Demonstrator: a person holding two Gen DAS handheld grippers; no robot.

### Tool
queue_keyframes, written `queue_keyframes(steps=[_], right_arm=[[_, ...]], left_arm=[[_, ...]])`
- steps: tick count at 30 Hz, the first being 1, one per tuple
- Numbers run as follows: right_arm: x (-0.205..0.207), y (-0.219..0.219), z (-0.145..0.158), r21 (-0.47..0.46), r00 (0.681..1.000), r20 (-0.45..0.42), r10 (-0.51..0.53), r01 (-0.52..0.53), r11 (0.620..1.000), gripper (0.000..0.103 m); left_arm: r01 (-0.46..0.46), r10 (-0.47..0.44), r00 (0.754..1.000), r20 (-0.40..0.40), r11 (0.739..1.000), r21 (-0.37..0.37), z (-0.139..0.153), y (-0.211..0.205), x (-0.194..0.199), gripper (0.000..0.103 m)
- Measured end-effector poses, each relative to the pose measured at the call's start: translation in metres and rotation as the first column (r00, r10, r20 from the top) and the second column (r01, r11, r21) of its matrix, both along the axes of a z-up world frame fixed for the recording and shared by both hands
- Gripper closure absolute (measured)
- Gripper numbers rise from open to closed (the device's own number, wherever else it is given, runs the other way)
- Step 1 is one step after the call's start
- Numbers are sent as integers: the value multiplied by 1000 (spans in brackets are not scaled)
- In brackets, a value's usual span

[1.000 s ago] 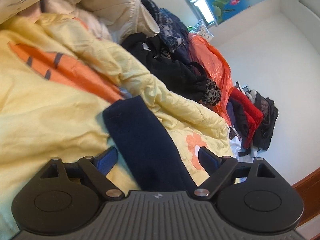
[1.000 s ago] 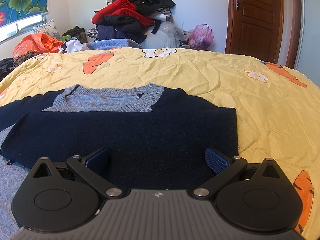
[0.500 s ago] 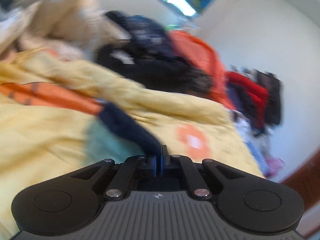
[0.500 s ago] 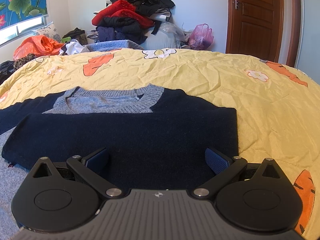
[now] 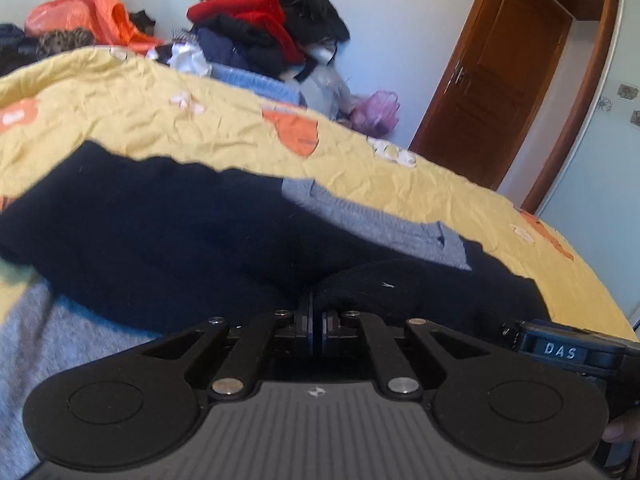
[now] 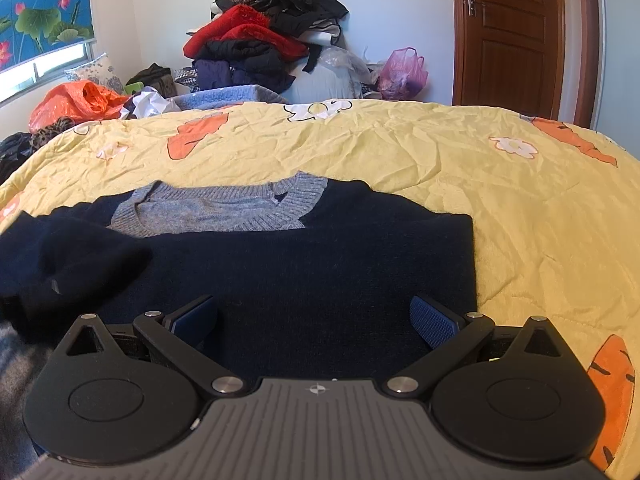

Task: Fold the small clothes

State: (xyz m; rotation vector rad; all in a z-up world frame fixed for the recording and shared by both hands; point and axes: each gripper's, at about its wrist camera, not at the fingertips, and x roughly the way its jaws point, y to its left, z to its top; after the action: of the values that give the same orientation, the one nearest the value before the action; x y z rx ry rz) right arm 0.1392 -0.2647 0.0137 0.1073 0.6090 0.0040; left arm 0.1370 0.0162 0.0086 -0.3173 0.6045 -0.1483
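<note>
A small navy sweater (image 6: pixel 320 256) with a grey V-neck collar (image 6: pixel 224 210) lies flat on the yellow bedspread (image 6: pixel 400 148). My left gripper (image 5: pixel 316 328) is shut on the sweater's sleeve (image 5: pixel 384 284) and holds it over the sweater's body (image 5: pixel 160 216). In the right wrist view the sleeve (image 6: pixel 72 256) lies folded in from the left. My right gripper (image 6: pixel 314 320) is open and empty, low over the sweater's lower part. Part of it (image 5: pixel 560 350) shows at the right edge of the left wrist view.
A heap of red and black clothes (image 6: pixel 260 36) is piled behind the bed by the wall. An orange bag (image 6: pixel 76 100) lies at the far left, a pink bag (image 6: pixel 402 70) by the brown door (image 6: pixel 512 32). Grey fabric (image 5: pixel 52 340) lies at the lower left.
My left gripper shut on the sleeve and swung it right, across the sweater's body. The right gripper stayed still and open.
</note>
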Motion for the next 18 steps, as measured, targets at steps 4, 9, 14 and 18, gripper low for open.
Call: queue_keyframes(steps=[4, 9, 14, 18], right_arm=[[0, 0, 0, -2, 1000, -1, 0, 0, 1000, 0], [1, 4, 0, -30, 1000, -10, 0, 0, 1000, 0], [2, 13, 14, -40, 999, -30, -14, 13, 999, 11], [0, 23, 50, 292, 995, 10, 96, -95, 952, 10]], left_arm=[[-3, 1, 1000, -18, 997, -74, -5, 17, 2, 99], [-12, 12, 1000, -8, 997, -70, -5, 10, 4, 99], [-13, 12, 1000, -9, 994, -104, -7, 14, 5, 99], [-13, 12, 1000, -7, 993, -114, -7, 15, 4, 99]])
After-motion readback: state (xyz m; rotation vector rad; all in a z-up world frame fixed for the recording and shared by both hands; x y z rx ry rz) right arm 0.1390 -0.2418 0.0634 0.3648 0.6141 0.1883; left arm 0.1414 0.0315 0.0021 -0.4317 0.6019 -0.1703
